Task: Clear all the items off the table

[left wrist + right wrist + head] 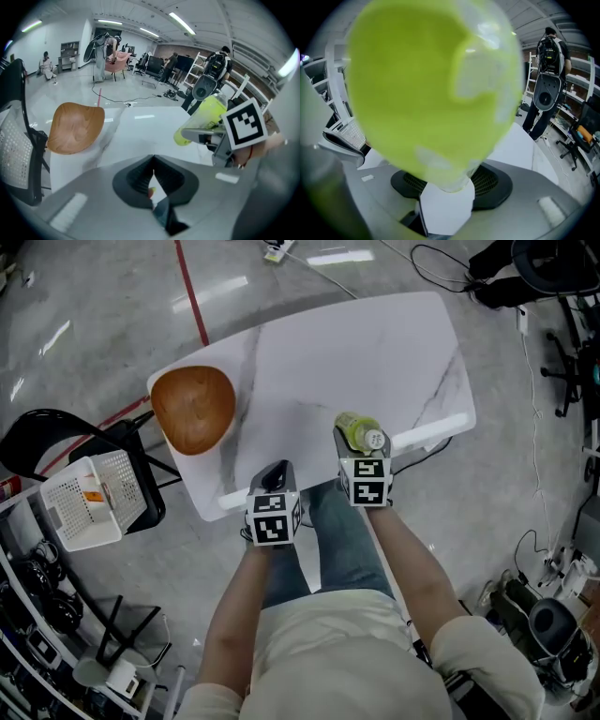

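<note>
A yellow-green bottle (357, 427) with a white cap (375, 439) hangs over the near edge of the white marble table (356, 352). My right gripper (362, 441) is shut on it, cap end toward the gripper. The bottle (436, 89) fills the right gripper view, and the left gripper view shows the bottle (206, 115) at right. A wooden bowl (192, 409) sits at the table's left corner, and the left gripper view shows this bowl (75, 126) ahead to the left. My left gripper (275, 472) is at the near edge with its jaws shut; a tiny coloured speck shows at them, too small to identify.
A white mesh basket (89, 498) rests on a black chair (56, 427) left of the table. A red line (192, 292) crosses the grey floor beyond. Cables and office chairs (553, 277) lie at the far right. People stand far off (218, 63).
</note>
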Motion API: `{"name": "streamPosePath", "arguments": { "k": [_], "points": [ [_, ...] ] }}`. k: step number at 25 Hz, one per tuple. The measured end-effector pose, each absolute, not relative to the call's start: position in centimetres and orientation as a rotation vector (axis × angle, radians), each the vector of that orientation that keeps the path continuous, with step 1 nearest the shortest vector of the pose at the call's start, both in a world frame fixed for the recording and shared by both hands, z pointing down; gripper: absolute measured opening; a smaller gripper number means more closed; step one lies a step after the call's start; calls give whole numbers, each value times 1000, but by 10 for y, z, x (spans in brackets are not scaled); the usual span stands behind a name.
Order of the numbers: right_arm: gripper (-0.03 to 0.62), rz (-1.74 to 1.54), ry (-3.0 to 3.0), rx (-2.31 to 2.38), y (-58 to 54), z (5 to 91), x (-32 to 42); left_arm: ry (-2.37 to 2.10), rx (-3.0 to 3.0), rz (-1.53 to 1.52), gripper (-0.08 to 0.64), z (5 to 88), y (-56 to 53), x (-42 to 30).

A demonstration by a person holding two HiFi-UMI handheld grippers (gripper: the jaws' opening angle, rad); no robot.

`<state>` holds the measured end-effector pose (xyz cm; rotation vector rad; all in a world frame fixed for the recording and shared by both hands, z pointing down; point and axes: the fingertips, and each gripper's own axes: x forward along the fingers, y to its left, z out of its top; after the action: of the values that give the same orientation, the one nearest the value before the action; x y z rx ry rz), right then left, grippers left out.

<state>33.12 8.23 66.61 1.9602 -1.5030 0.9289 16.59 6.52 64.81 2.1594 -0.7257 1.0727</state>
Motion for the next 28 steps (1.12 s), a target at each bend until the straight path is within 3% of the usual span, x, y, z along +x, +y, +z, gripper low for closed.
{"name": "streamPosePath", "arguments": {
  "k": [28],
  "points": [
    [259,777,-1691,1872,68,524,170,-878,2183,919,9,533,28,25]
  ]
}}
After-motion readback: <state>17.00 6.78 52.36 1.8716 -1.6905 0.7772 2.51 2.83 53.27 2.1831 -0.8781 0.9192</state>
